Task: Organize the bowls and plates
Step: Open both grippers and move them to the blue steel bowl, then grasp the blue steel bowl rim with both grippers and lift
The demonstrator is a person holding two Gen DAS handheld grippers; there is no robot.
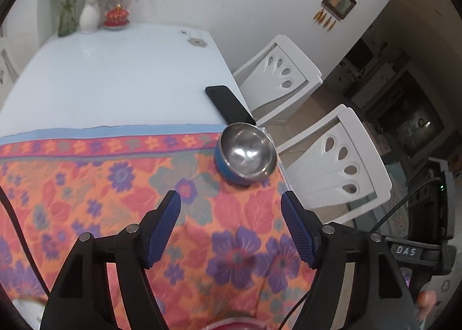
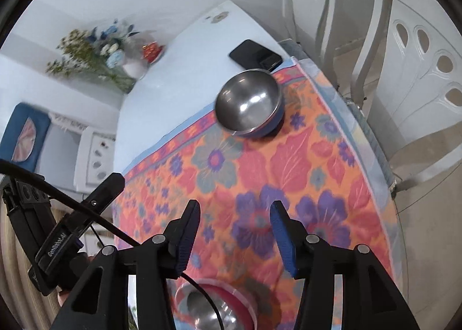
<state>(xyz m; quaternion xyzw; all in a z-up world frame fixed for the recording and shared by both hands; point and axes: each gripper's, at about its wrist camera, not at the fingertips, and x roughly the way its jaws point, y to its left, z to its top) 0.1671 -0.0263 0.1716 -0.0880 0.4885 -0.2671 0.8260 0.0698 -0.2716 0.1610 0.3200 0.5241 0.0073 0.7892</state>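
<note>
A blue bowl (image 1: 245, 157) with a steel inside sits on the floral cloth near the table's right edge, also seen as the blue bowl (image 2: 249, 103) in the right wrist view. My left gripper (image 1: 231, 203) is open above the cloth, a short way in front of that bowl, with nothing between its blue pads. My right gripper (image 2: 235, 211) is open too, over the cloth, farther from the bowl. A pink-rimmed steel bowl (image 2: 215, 307) sits below the right gripper at the frame's bottom; its rim (image 1: 234, 325) barely shows in the left wrist view.
A black phone (image 1: 228, 105) lies just behind the blue bowl on the pale table (image 1: 115, 79). A white vase with flowers (image 1: 89, 12) and a red dish (image 1: 117, 17) stand at the far end. Two white chairs (image 1: 332, 162) stand along the table's right side.
</note>
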